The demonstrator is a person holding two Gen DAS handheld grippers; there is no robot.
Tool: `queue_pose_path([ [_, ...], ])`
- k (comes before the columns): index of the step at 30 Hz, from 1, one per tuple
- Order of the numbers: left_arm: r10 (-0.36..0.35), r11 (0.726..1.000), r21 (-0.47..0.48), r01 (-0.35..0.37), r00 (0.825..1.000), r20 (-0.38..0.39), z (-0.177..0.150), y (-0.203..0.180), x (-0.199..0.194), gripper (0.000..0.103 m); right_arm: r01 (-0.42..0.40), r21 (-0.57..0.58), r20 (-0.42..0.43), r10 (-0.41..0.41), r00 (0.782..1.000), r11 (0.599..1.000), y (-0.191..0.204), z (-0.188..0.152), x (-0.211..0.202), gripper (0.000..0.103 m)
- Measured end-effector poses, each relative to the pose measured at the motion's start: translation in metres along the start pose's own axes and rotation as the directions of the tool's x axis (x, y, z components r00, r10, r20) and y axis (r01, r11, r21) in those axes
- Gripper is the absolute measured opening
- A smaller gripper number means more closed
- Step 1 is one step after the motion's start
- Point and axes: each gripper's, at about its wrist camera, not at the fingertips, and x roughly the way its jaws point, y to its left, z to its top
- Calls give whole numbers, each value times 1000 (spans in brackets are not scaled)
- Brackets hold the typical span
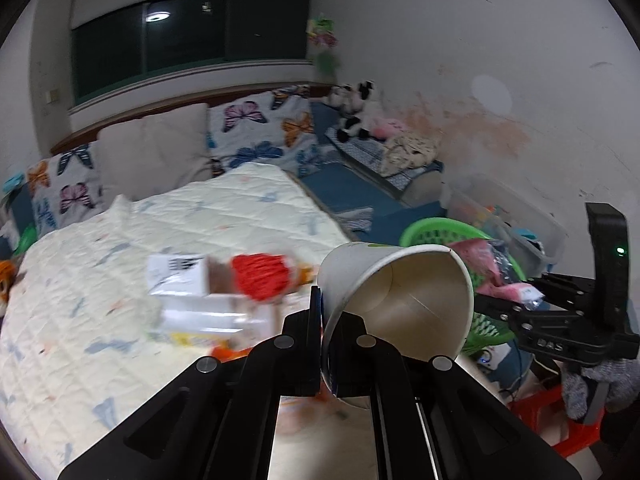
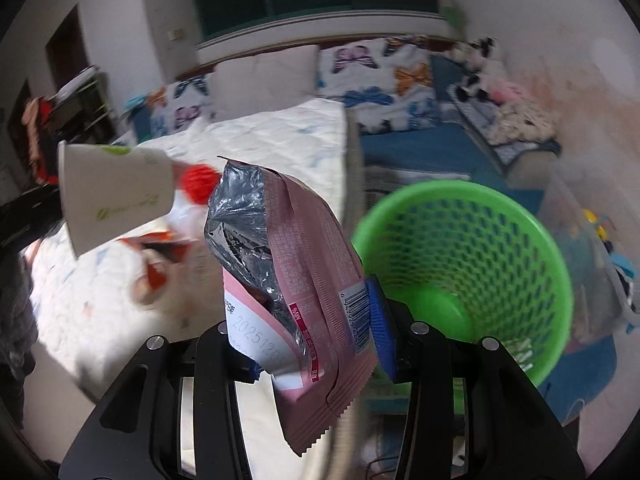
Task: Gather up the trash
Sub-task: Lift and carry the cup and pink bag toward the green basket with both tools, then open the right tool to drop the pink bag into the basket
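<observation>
So the paper cup (image 1: 394, 300) is pinched by its wall in my left gripper (image 1: 322, 344), one finger inside the mouth and one outside, jaws closed right down on the thin paper. It looks light and crushable, and the rim is already squashed a bit out of round, so I'd say the wall near the rim is the only sensible hold, and a gentle one. The pink snack wrapper (image 2: 296, 280) sits clamped in the right gripper (image 2: 316, 356) around its lower half, torn silver top flopping up. It's floppy, crinkly foil, probably slick, so grabbing a fold mid-body seems safest. Both are up in the air near the green mesh basket (image 2: 532, 240), which stands beside the bed (image 1: 120, 280). More boxes and a red thing (image 1: 260, 282) are left on the quilt.
</observation>
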Motion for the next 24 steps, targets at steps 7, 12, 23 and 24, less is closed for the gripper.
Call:
queue_pose_path([
  [7, -50, 998, 42, 52, 998, -39, 11, -40, 34, 3, 25, 106, -20, -23, 1000, 994, -46, -6, 15, 47],
  [12, -77, 995, 52, 81, 995, -70, 17, -57, 54, 3, 30, 175, -32, -25, 999, 984, -69, -9, 24, 53],
  [23, -110, 988, 99, 122, 987, -116, 23, -93, 90, 3, 59, 260, -43, -49, 998, 964, -99, -19, 24, 69],
  [24, -114, 987, 101, 126, 986, -121, 24, -96, 94, 3, 59, 264, -41, -50, 998, 963, -101, -20, 23, 69],
])
